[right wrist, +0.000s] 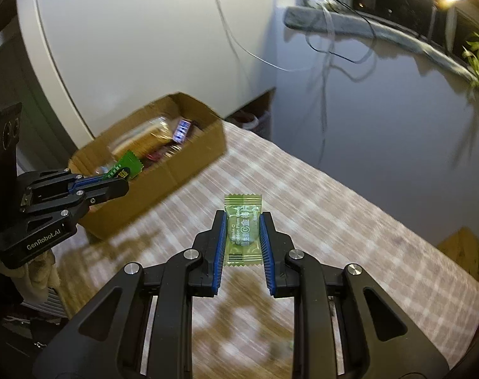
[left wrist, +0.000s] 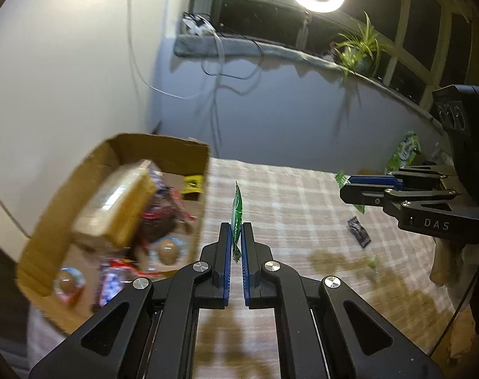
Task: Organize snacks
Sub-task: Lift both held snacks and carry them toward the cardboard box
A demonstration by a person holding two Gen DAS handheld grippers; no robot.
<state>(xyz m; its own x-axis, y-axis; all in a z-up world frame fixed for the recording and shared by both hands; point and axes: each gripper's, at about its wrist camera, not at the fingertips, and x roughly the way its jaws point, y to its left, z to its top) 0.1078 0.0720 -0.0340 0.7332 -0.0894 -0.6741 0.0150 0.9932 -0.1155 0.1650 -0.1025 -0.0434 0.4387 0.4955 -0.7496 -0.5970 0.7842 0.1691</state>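
Observation:
My left gripper [left wrist: 236, 230] is shut on a dark green candy packet [left wrist: 237, 211], held edge-on above the checked tablecloth, just right of the cardboard box [left wrist: 204, 170]. The packet also shows in the right wrist view [right wrist: 127, 165], next to the box [right wrist: 176, 170]. My right gripper [right wrist: 242, 218] is shut on a light green plum candy packet [right wrist: 242, 230], held flat above the cloth. The right gripper also shows in the left wrist view [left wrist: 345, 189] at the right. The box holds several snacks.
A black sachet [left wrist: 359, 232] and a small green piece [left wrist: 372, 262] lie on the tablecloth [left wrist: 286, 205]. A green-white bag [left wrist: 402, 154] stands at the far right. Wall, hanging cables, a windowsill plant [left wrist: 359, 47] and a ring light are behind.

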